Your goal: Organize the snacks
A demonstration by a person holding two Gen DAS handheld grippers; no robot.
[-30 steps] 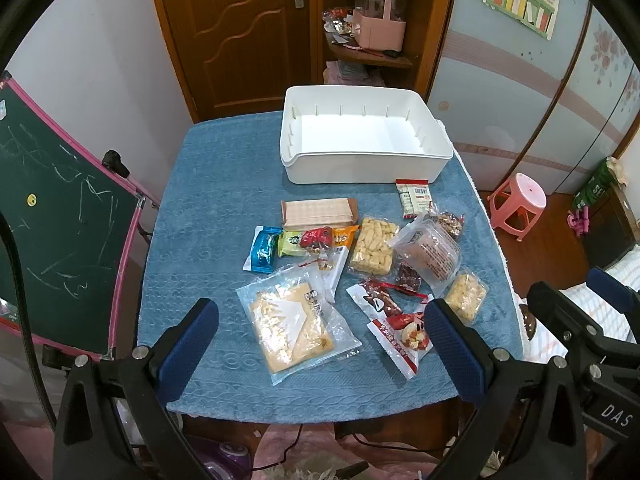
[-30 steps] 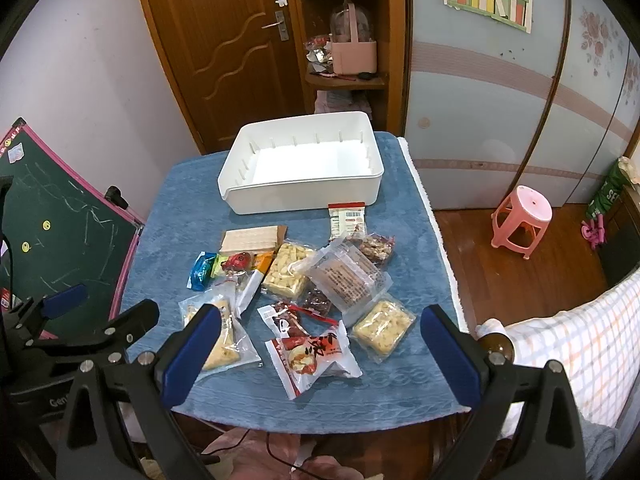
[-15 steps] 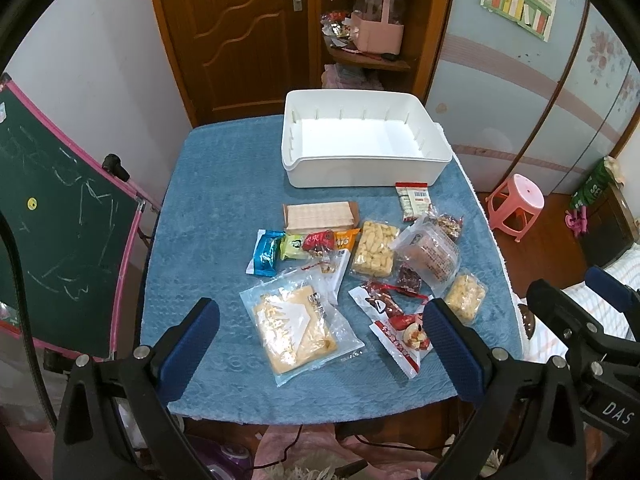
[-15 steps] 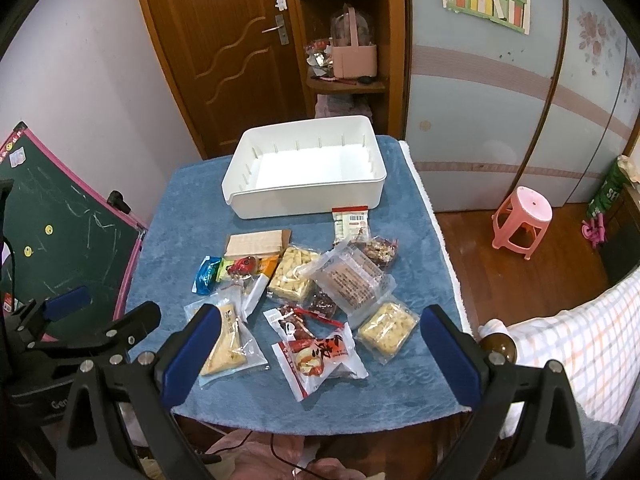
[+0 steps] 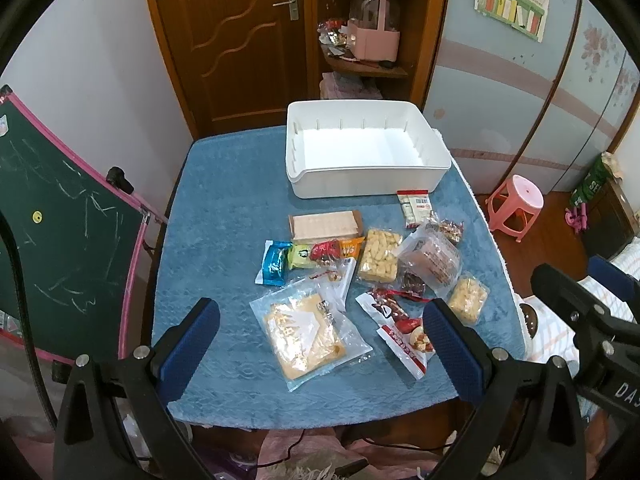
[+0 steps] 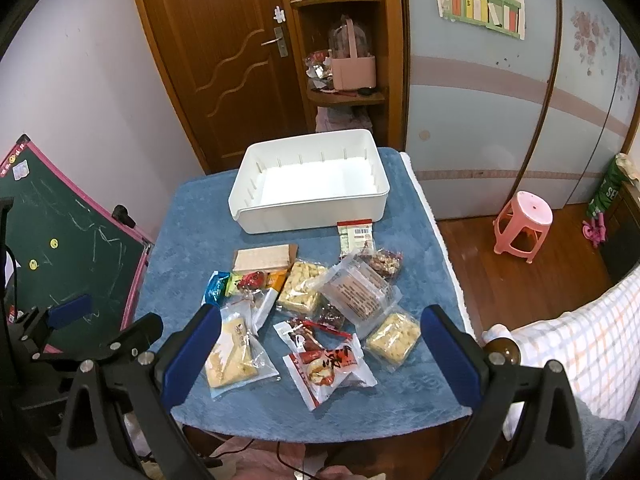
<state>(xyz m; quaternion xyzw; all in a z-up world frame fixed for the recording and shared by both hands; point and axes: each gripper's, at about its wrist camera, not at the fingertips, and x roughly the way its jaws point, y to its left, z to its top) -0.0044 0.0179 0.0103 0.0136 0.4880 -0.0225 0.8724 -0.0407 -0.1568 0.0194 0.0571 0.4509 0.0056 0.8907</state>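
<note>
Several snack packets lie on a table with a blue cloth (image 5: 224,208). An empty white bin (image 5: 362,151) stands at the far side; it also shows in the right wrist view (image 6: 312,184). A clear bag of yellow crackers (image 5: 306,332) lies nearest, with a red date packet (image 5: 400,328) to its right and small wrapped sweets (image 5: 312,256) behind. My left gripper (image 5: 320,344) is open and empty above the table's near edge. My right gripper (image 6: 320,356) is open and empty above the red packet (image 6: 328,364).
A green chalkboard (image 5: 60,240) leans at the table's left. A pink stool (image 6: 524,220) stands on the wooden floor at the right. A wooden door (image 5: 236,40) and a corner shelf with a pink basket (image 5: 374,40) are behind the table.
Both grippers have drawn back and risen a little, so the table looks slightly farther. Nothing on the table has moved.
</note>
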